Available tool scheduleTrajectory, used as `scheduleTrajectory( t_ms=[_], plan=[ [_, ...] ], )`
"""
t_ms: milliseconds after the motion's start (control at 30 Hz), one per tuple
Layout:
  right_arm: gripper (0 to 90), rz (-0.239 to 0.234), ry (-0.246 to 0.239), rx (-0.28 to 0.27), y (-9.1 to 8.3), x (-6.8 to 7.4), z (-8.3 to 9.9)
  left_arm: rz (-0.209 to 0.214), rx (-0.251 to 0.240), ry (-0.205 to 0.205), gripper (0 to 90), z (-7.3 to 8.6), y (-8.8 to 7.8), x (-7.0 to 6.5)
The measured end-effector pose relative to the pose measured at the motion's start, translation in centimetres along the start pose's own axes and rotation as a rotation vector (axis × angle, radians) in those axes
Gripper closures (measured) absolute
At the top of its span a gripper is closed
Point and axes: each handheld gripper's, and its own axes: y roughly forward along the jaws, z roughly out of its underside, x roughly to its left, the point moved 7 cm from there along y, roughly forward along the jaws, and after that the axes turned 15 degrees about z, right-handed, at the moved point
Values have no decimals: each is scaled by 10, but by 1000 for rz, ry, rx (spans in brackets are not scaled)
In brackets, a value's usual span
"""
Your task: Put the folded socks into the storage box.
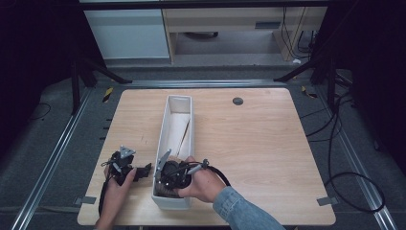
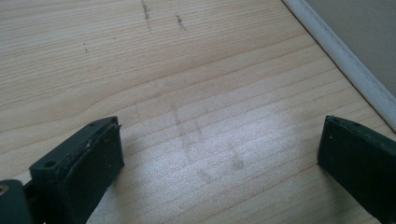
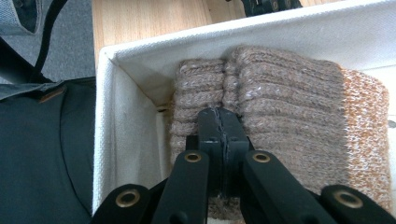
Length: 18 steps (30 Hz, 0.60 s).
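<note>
right gripper view: right gripper (image 3: 223, 122), jaws together, presses one folded knit sock (image 3: 289, 107) inside one white bin (image 3: 116, 140); left gripper (image 2: 219, 154) gapes over bare table (image 2: 187, 70).

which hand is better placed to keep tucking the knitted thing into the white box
Right. Its claw is shut, jaws together, tips against the brown ribbed knitted fabric packed at the near end of the long white fabric-lined box. The left claw is open over bare light wooden table, outside the box.

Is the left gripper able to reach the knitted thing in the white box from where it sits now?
Probably yes. The left gripper, jaws open, rests on the table just outside the white box; it must lift over the wall, and the right gripper already crowds the knitted thing.
</note>
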Motion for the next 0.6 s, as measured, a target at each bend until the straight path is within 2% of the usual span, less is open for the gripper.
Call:
scheduleTrajectory(
  t_ms=[600],
  plan=[
    [900,-3,-17,16,2,3,1,0,0,1,0,0,0,0]
  ],
)
